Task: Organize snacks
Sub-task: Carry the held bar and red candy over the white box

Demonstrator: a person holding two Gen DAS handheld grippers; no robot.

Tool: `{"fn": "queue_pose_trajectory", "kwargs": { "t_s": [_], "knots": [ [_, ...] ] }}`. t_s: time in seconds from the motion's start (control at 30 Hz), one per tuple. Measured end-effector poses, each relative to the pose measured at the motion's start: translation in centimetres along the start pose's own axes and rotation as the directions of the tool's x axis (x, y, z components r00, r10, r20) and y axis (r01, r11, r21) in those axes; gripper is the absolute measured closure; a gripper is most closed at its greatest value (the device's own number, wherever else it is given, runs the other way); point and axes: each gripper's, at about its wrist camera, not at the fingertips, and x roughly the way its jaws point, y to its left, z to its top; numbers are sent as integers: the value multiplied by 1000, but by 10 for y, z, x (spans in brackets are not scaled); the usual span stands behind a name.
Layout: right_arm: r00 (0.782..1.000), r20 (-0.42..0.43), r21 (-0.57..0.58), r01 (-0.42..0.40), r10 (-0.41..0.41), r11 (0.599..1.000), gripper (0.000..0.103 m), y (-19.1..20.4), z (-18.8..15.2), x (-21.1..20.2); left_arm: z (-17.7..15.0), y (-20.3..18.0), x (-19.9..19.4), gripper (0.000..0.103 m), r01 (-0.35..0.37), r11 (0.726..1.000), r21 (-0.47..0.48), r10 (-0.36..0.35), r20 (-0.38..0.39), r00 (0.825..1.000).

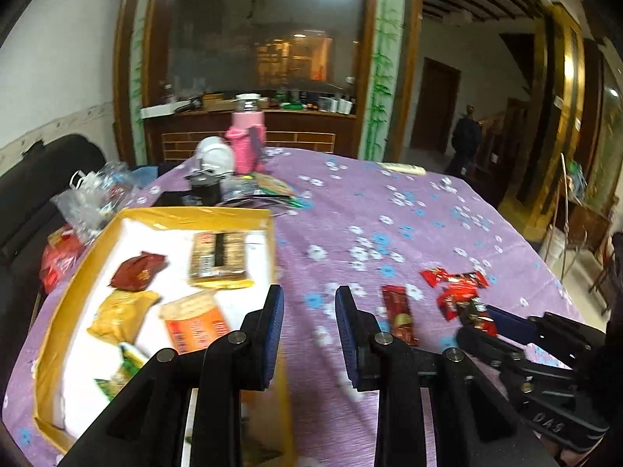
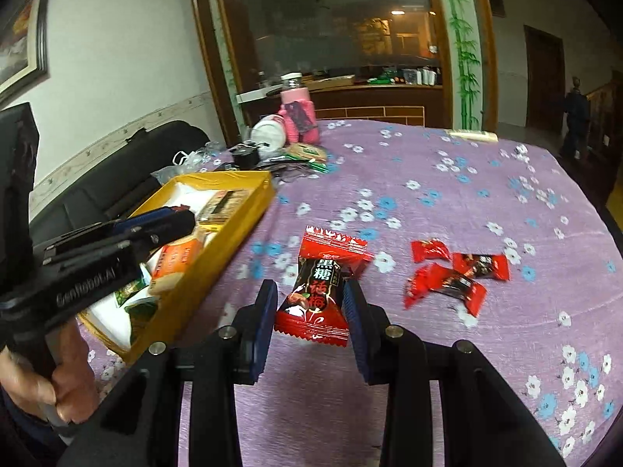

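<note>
A: What could go wrong?

B: The right gripper [image 2: 310, 313] pinches one red candy [image 2: 311, 299] by its middle, lifted above the purple tablecloth [image 2: 447, 194]. The slick wrapper could slip out short of the yellow box [image 2: 249, 200].

A: And the left gripper [image 1: 309, 336]?

B: Nearly closed, holding nothing, beside the box.

A: Counts?

B: Three more candies [image 2: 455, 272] lie loose on the cloth; about six snacks [image 1: 175, 284] sit in the box.

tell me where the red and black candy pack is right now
In the right wrist view the red and black candy pack is pinched in the right tool, lifted above the purple tablecloth, right of the yellow box.
</note>
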Motion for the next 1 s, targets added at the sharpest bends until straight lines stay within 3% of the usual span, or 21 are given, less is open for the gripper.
{"fn": "queue_pose_trajectory", "kwargs": {
  "t_s": [0.07,0.13,0.27,0.4,0.47,0.6,0.67,0.7,0.77,0.8,1.0],
  "knots": [
    [1000,10,9,14,-14,1000,69,-2,2,-4,2,1,6,75,29,1000,8,-28,-42,999],
    [999,25,35,34,-35,999,69,-10,3,-9,3,-10,17,75,102,994,27,-99,-109,989],
    [995,56,115,75,-82,990,69,-38,4,-27,2,-49,51,70,224,973,52,-203,-262,943],
    [990,85,159,94,-108,983,69,-58,0,-46,-7,-85,95,66,191,976,106,-143,-351,925],
    [990,89,168,97,-113,981,69,-65,-3,-52,-10,-92,110,65,119,985,125,-67,-361,930],
    [990,96,188,87,-106,978,69,-78,-9,-57,-14,-103,132,55,91,987,130,-35,-384,922],
    [990,103,203,75,-98,976,69,-84,-12,-58,-16,-106,141,55,79,986,149,-14,-391,920],
    [990,105,212,68,-92,975,69,-87,-13,-57,-17,-107,142,55,63,985,162,0,-363,932],
    [991,106,220,60,-85,974,69,-89,-15,-58,-19,-106,141,66,63,984,165,-2,-344,939],
    [991,106,220,57,-82,974,69,-89,-16,-57,-17,-105,141,77,54,984,167,6,-339,941],
    [992,98,207,59,-81,977,69,-85,-17,-56,-19,-94,124,77,88,988,130,-39,-339,940]
  ]
}}
